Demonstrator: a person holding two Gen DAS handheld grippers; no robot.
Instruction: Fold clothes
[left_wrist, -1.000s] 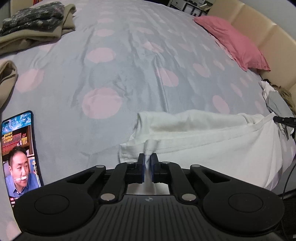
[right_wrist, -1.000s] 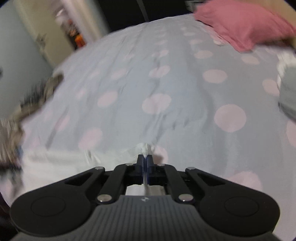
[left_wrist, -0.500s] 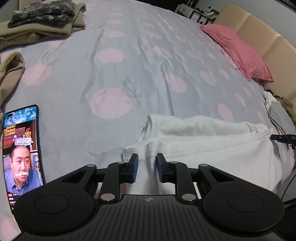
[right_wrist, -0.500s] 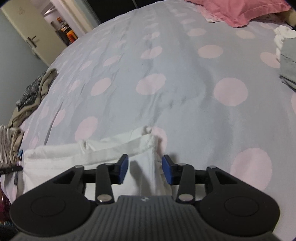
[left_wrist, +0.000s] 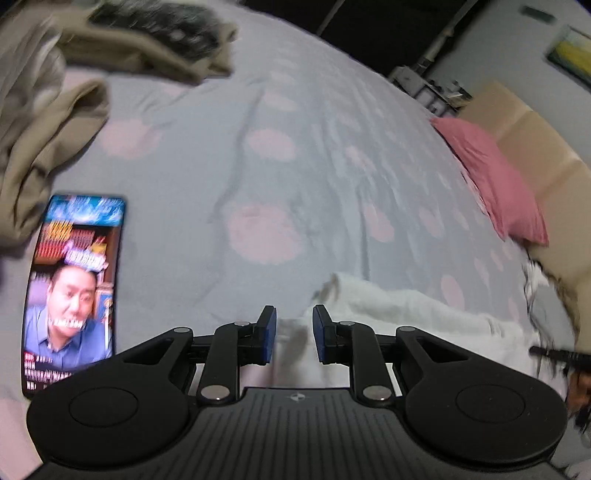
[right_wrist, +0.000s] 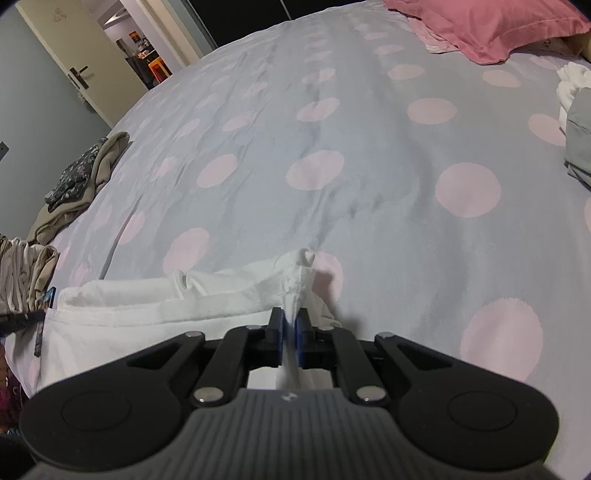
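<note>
A white garment (left_wrist: 406, 306) lies bunched on the grey, pink-dotted bed sheet (left_wrist: 295, 166), low in both views. My left gripper (left_wrist: 293, 328) is open above the garment's left edge, with cloth showing below the gap and nothing pinched. This view is blurred by motion. In the right wrist view, my right gripper (right_wrist: 291, 328) is shut on a raised fold at the right end of the white garment (right_wrist: 184, 295). The cloth rises in a ridge into the shut jaws.
A lit phone (left_wrist: 74, 288) lies on the sheet at the left. Beige and dark clothes (left_wrist: 37, 140) are piled beyond it. A pink pillow (right_wrist: 480, 26) lies at the headboard, and grey folded clothing (right_wrist: 580, 140) sits at the right edge.
Both grippers let go of the white garment and opened. The right one has since shut on its right fold again. The left one stays open, wider, and has swung left.
</note>
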